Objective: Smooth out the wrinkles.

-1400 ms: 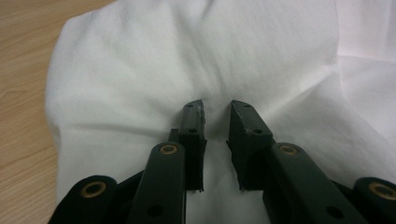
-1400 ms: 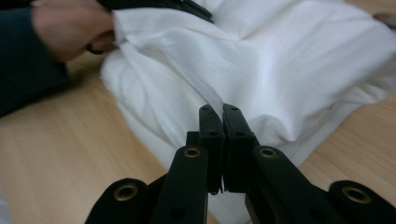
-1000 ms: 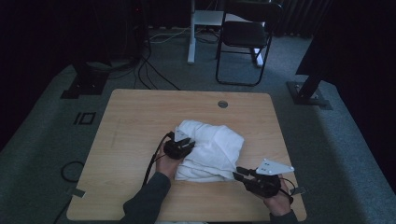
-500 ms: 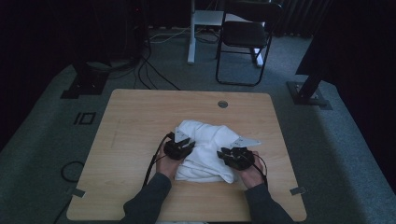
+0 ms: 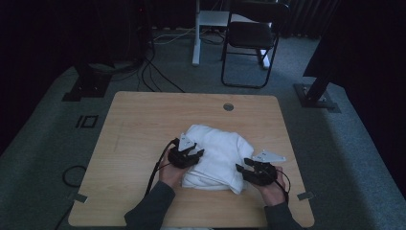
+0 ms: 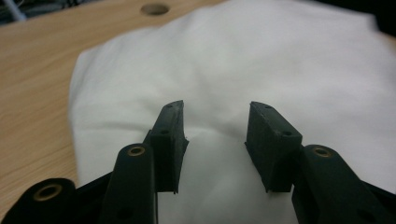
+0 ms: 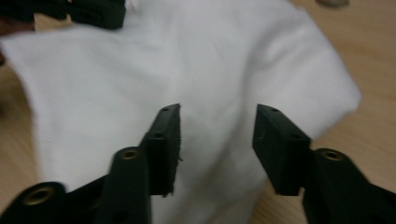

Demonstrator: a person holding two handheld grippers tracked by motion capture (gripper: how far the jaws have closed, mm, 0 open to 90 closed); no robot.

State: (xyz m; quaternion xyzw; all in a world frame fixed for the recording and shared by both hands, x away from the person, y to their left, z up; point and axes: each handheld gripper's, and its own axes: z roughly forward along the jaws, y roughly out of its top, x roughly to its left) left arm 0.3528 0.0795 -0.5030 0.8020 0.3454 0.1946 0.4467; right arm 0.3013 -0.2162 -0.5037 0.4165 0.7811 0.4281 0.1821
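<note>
High view: left gripper (image 5: 191, 154) and right gripper (image 5: 250, 168), jaws just opening and released with nothing pinched, flank the folded white towel (image 5: 218, 155) lying near-centre on the wooden table (image 5: 139, 124).

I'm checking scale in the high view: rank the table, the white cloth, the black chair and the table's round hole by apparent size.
1. Table
2. White cloth; the black chair looks about as big but stands farther off, so I leave those two unranked.
3. Round hole
</note>
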